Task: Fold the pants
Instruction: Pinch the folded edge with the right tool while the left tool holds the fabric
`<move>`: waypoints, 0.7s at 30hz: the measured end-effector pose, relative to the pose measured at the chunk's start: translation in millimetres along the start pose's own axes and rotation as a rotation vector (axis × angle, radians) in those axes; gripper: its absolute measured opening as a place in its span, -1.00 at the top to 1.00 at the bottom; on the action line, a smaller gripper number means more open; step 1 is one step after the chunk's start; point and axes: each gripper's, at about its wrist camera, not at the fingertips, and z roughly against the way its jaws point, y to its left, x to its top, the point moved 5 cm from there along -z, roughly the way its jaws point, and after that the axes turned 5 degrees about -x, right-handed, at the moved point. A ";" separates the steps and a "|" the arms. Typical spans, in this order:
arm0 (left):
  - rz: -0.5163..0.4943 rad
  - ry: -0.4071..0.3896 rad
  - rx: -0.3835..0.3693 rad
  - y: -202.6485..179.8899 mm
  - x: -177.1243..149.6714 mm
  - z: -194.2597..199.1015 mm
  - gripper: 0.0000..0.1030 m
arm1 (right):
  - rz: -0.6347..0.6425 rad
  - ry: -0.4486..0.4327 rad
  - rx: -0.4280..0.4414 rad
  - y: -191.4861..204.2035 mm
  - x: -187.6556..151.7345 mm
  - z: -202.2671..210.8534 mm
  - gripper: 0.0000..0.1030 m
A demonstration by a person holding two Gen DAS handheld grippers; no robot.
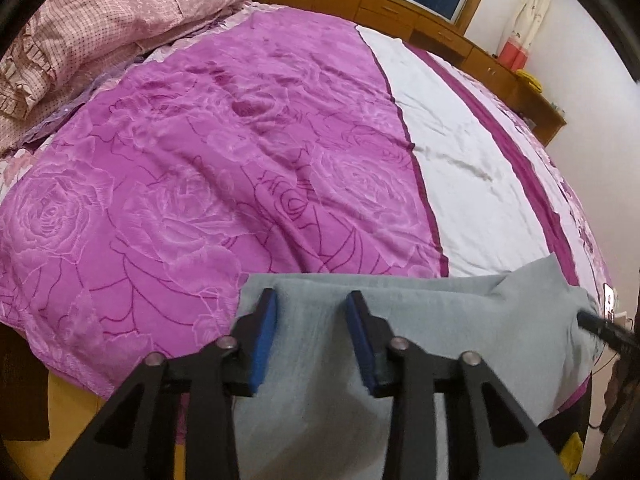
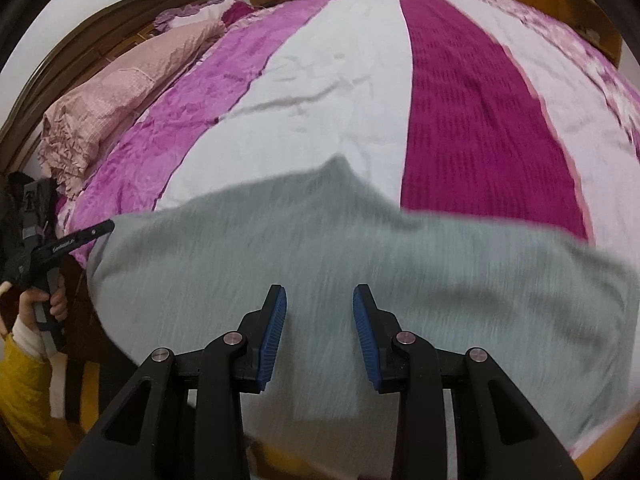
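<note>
Filling both views, a wide bed under a magenta rose-patterned blanket (image 1: 200,184) with white and dark-pink stripes carries pink checked pillows (image 1: 80,28) at its head. Grey fleecy pants (image 2: 360,272) lie spread along the near edge of the bed, under both tools. Left gripper (image 1: 312,300) hangs over the cloth with blue pads apart, nothing pinched. Right gripper (image 2: 320,292) hangs likewise, pads apart above the fabric. A hand (image 2: 44,304) with a yellow sleeve (image 2: 24,384) grasps the left tool.
</note>
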 end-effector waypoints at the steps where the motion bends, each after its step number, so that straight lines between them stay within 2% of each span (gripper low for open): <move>1: 0.001 0.001 -0.004 0.0 -0.5 -0.5 0.62 | 0.013 -0.012 -0.006 -0.1 7.4 -1.4 0.45; 2: 0.004 0.000 -0.009 -0.1 -0.8 -0.1 0.78 | 0.022 -0.021 -0.010 -0.4 13.7 -3.0 0.45; 4: 0.019 -0.010 -0.025 -1.2 -1.4 3.9 0.86 | 0.035 -0.036 -0.009 -1.2 28.0 -7.9 0.45; 9: -0.009 -0.121 0.012 -10.8 1.7 37.0 0.88 | 0.058 -0.052 -0.015 -3.5 53.7 -24.1 0.44; 11: -0.017 -0.143 0.023 -12.5 3.6 44.8 0.88 | 0.074 -0.041 -0.008 -3.4 60.5 -33.5 0.44; 17: -0.027 -0.133 0.065 -12.5 5.5 39.9 0.88 | 0.110 0.025 -0.016 -2.1 67.6 -67.3 0.44; 19: -0.024 -0.120 0.082 -10.5 4.9 32.1 0.88 | 0.093 0.014 -0.017 -3.6 67.6 -73.2 0.58; 20: -0.031 -0.111 0.099 -8.7 4.7 25.8 0.88 | 0.081 -0.003 -0.035 -5.8 67.6 -75.6 0.71; 21: -0.038 -0.102 0.114 -7.1 4.0 20.2 0.87 | 0.075 -0.007 -0.048 -7.5 67.1 -78.1 0.72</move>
